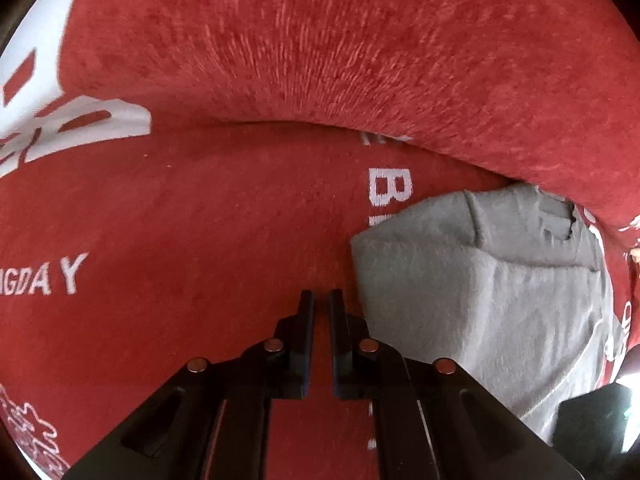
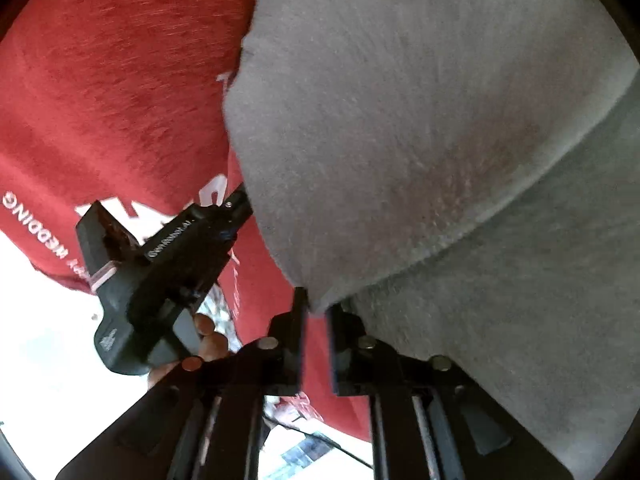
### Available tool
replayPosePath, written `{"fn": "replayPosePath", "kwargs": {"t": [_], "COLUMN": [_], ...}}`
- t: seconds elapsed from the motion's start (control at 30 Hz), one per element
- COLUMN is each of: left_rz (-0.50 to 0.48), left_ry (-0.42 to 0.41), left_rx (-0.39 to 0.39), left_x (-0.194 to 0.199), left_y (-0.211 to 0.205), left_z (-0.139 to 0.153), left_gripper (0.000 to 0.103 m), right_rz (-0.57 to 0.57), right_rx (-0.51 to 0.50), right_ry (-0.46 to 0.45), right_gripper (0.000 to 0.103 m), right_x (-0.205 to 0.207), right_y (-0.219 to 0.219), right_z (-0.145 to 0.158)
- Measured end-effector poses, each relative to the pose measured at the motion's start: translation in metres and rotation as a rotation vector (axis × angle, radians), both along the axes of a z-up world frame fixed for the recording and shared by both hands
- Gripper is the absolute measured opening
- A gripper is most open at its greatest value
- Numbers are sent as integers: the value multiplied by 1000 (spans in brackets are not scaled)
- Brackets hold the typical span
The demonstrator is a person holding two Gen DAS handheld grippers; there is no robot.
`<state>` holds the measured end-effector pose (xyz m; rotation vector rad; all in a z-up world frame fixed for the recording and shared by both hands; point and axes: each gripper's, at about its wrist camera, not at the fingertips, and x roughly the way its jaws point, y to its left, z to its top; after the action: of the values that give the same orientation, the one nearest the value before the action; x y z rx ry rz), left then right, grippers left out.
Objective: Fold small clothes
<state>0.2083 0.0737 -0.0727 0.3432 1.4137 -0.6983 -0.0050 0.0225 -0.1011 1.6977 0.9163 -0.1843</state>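
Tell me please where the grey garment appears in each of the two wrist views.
Left wrist view: the grey garment lies at the right, beside the fingertips of the left hand-held gripper, on the red cloth.
Right wrist view: it fills the upper right, with a corner hanging at the tips of the right hand-held gripper.
Shared landmark: the red cloth with white lettering, at the left in the right wrist view.
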Motion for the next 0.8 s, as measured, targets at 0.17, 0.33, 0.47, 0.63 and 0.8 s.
{"fn": "replayPosePath", "kwargs": {"t": [0.17,0.33,0.47,0.63,0.8], "left_rz": [0,-30,-54,-72,-101], "left_ry": [-41,-54,-44,-71,-101], "left_rx": [-36,-61,-41,27,60], "left_x": [-23,-46,-63,-75,-84], "left_y": [5,-1,-18,-17,-17], "left_z": [33,49,39,19,14], "left_gripper": [9,9,9,9,9], "right_rz": [25,-148,-257,-241,-245], "right_rx": [-255,-407,-438,-478,-465], "right_ry": [90,298,374,409,422], "right_gripper": [45,46,46,8,8], "right_x": [-51,-138,-162,-144,-185], "right_y": [-61,-143,-188,-201,-198], "right_z": [47,65,60,60,57]}}
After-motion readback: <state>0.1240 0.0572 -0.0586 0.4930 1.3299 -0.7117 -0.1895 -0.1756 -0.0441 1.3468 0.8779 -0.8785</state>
